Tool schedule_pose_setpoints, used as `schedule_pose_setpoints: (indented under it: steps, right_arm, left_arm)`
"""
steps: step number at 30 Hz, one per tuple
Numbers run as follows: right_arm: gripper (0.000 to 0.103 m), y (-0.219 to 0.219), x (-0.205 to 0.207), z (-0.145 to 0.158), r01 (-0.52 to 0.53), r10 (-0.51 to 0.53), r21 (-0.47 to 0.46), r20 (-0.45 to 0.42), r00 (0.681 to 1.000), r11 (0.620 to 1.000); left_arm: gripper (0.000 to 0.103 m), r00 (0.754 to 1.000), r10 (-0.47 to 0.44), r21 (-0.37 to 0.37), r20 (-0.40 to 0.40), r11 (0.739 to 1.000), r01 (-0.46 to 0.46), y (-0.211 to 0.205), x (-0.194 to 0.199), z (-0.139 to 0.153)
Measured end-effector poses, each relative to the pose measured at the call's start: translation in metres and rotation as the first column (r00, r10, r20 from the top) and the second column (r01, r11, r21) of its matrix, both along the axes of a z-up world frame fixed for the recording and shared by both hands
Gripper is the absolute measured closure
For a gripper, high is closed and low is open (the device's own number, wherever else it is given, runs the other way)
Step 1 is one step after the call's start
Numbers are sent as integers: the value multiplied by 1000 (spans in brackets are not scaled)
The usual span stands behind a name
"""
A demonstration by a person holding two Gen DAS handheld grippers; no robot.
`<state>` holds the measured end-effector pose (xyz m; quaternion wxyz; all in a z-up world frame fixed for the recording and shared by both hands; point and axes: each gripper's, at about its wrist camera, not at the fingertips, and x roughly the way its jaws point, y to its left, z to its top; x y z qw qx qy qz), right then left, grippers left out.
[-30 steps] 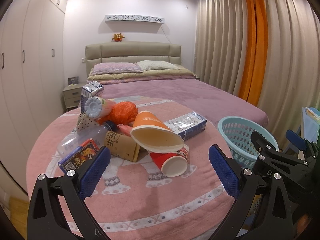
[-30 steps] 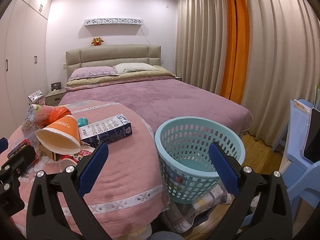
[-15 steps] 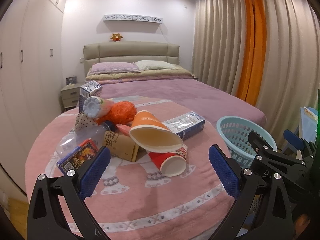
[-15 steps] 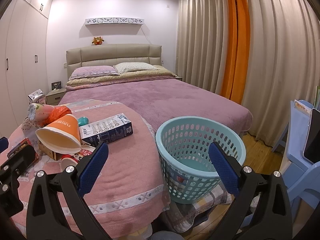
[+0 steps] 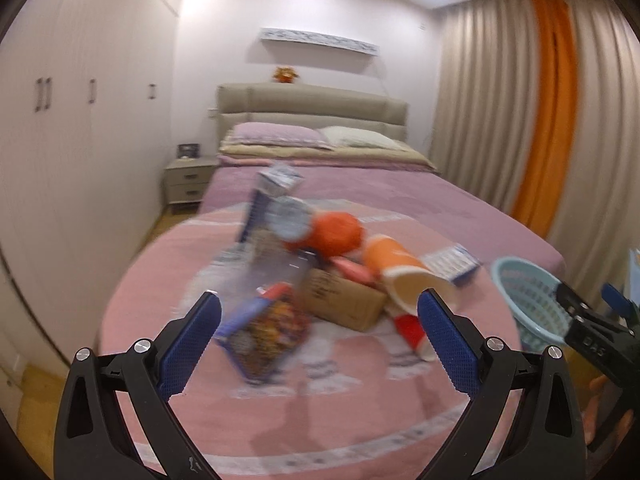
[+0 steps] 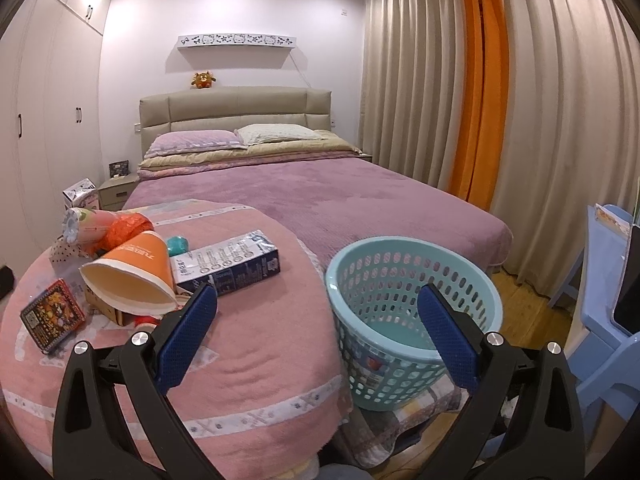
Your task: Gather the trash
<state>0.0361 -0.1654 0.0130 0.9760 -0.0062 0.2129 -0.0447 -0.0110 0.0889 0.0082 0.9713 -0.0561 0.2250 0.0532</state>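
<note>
Approach step: both tools empty, jaws wide; nothing collected yet.

Left tool [image 5: 318, 330]: jaws spread wide, holding nothing, aimed level and slightly down at the trash pile on the pink-covered counter [image 5: 340, 412]; view blurred. Nearest item between its fingers is the colourful flat packet [image 5: 266, 334], with the brown carton [image 5: 340, 298] and the orange cup [image 5: 400, 270] lying on its side just behind. Right tool [image 6: 318, 330]: jaws equally wide, empty, held level over the counter edge, the teal basket [image 6: 412, 300] just beside it off the counter's right side; basket interior looks empty where visible. Blue-and-white box [image 6: 230, 264] lies beside the orange cup. Judgement: next move calls for the left tool to lower over the packet, close, then carry it to the basket.
</note>
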Motion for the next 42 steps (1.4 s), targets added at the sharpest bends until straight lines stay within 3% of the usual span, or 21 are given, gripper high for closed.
schedule_pose_setpoints:
  steps: [7, 18, 22, 25, 29, 33, 36, 39, 42]
  right_arm:
    - [7, 8, -2, 2, -10, 10, -22, 6, 1000, 1000]
    - [7, 8, -1, 1, -7, 7, -27, 5, 1000, 1000]
    - [7, 14, 5, 3, -32, 32, -19, -9, 999, 999]
    - [7, 24, 10, 7, -70, 70, -14, -9, 998, 997]
    - [16, 44, 30, 7, -180, 181, 25, -73, 981, 983]
    - [22, 61, 49, -1, -262, 270, 76, -144, 952, 962]
    - [25, 76, 57, -6, -306, 314, 73, -175, 933, 949]
    - [33, 85, 64, -10, -345, 355, 85, -207, 912, 935]
    - [35, 90, 70, -14, -363, 373, 84, -227, 900, 928]
  left_arm:
    - [8, 1000, 10, -38, 1, 999, -10, 14, 3, 1]
    - [8, 999, -41, -14, -20, 999, 41, -2, 5, -10]
    - [8, 999, -7, -13, -31, 1000, 6, 17, 5, -12]
    - [8, 997, 29, -86, -73, 996, -35, 52, 5, -18]
    - [9, 990, 38, -139, -137, 989, -57, 86, 9, -28]
    - [9, 980, -29, -163, -197, 987, -3, 98, 23, -36]
    - [13, 974, -67, -166, -217, 986, 31, 95, 35, -39]
    - [26, 961, -88, -160, -263, 986, 46, 90, 49, -48]
    - [27, 946, -114, -175, -304, 983, 62, 88, 61, -57]
